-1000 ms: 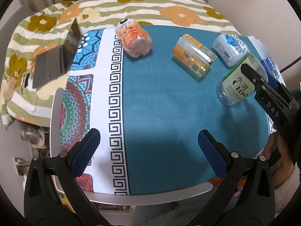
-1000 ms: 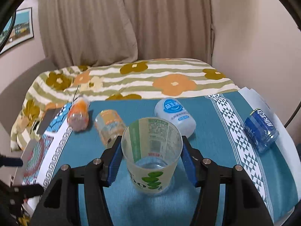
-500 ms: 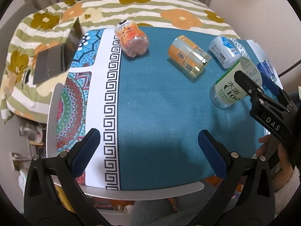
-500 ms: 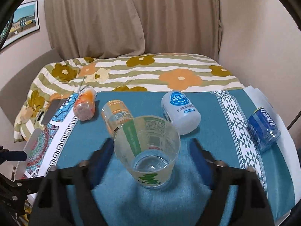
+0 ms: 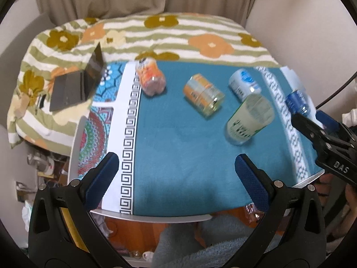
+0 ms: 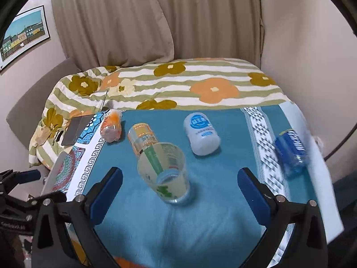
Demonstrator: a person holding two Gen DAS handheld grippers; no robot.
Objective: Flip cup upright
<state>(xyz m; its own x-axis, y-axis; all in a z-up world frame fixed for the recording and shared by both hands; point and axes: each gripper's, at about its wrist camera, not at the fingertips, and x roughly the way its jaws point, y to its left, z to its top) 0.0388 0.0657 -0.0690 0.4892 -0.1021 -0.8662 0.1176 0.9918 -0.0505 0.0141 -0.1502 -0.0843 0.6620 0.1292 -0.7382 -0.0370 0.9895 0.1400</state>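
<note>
A clear plastic cup with green print (image 6: pixel 165 174) stands upright on the teal tablecloth, mouth up; it also shows in the left wrist view (image 5: pixel 250 119). My right gripper (image 6: pixel 179 192) is open and empty, its blue pads wide on either side of the cup and drawn back from it, not touching. In the left wrist view the right gripper's black body sits at the right edge. My left gripper (image 5: pixel 176 178) is open and empty above the table's near edge, well left of the cup.
Several bottles lie on their sides on the cloth: an orange one (image 6: pixel 111 128), a yellow-orange one (image 6: pixel 142 138), a white one (image 6: pixel 202 136) and a blue one (image 6: pixel 292 150). A laptop (image 5: pixel 75 84) sits on the flowered bedding behind the table.
My right gripper opened and let go of the cup, then pulled back and up. The cup now stands alone on the cloth. My left gripper drew back slightly.
</note>
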